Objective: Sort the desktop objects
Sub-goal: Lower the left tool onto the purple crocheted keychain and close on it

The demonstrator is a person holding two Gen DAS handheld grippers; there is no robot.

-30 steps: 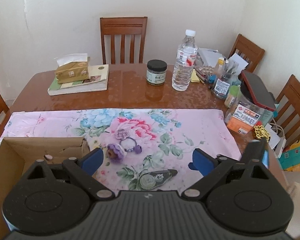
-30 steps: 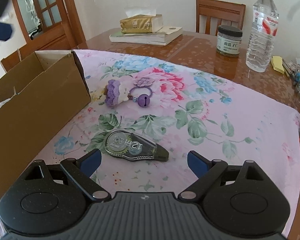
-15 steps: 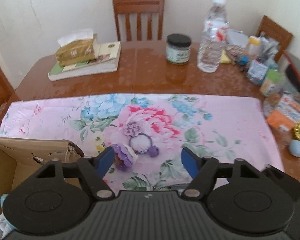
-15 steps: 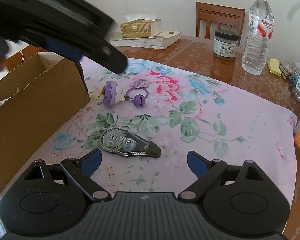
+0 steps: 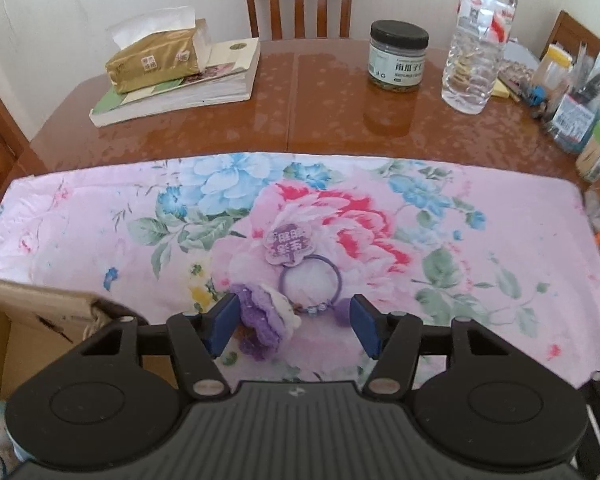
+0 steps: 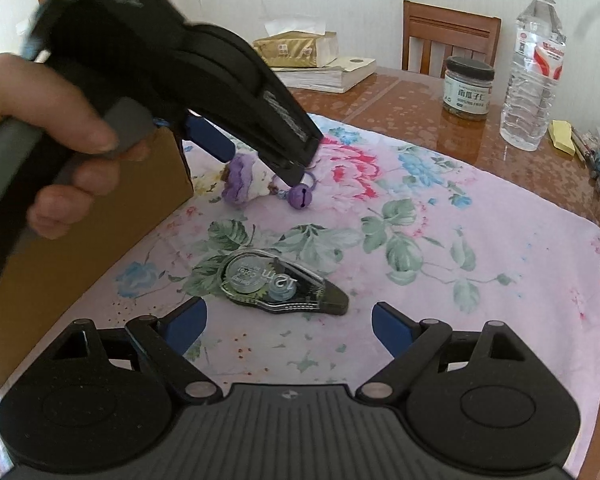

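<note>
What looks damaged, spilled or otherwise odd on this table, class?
Nothing is spilled. The cardboard box looks worn: its top edge is ragged and torn near the corner by the left gripper. The keychain and correction tape lie loose on the floral cloth, not yet sorted.

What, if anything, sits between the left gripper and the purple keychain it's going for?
Nothing visible. The left gripper is open with the purple keychain already between its fingers, the plush end close to the left pad. The correction tape lies apart, nearer the right gripper.
</note>
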